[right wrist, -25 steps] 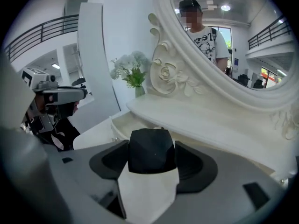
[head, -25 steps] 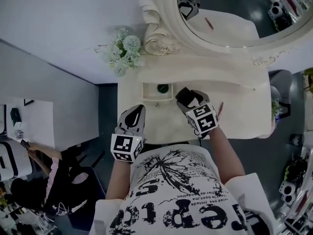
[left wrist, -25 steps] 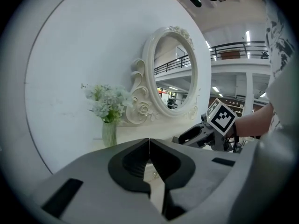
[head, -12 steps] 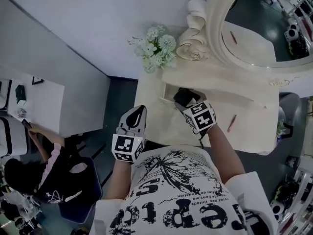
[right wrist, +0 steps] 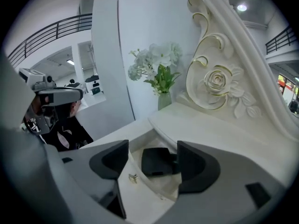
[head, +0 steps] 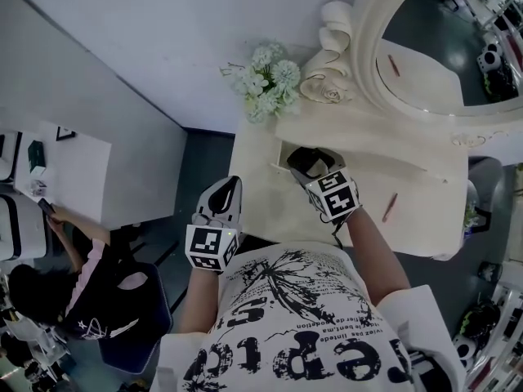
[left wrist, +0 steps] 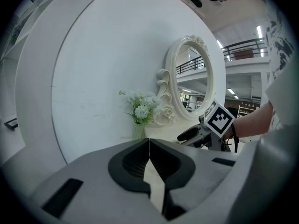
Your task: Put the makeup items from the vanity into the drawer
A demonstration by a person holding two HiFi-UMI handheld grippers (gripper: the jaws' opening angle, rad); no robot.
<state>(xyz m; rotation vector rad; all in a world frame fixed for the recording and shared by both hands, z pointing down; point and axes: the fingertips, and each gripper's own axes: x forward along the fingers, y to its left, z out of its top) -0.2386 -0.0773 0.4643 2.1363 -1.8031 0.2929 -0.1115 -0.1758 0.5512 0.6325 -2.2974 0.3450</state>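
The cream vanity [head: 409, 178] has its small drawer [head: 278, 163] pulled out. My right gripper [head: 301, 163] hovers over that drawer, open. In the right gripper view a flat black makeup compact [right wrist: 156, 162] lies inside the drawer [right wrist: 140, 195] between the spread jaws of the right gripper [right wrist: 152, 149], close to the right one. A pink pencil [head: 390, 207] lies on the vanity top to the right. My left gripper [head: 225, 193] hangs off the vanity's front left edge, shut and empty [left wrist: 149, 148].
White flowers in a vase [head: 265, 80] stand at the vanity's back left, beside the carved oval mirror [head: 441, 47]. A grey partition wall [head: 98, 137] is on the left. Beyond it are a white table [head: 49, 178] and a seated person [head: 49, 292].
My right gripper has moved left from the vanity top to above the open drawer. The head view has swung, so the vanity sits further right. The left gripper has barely moved.
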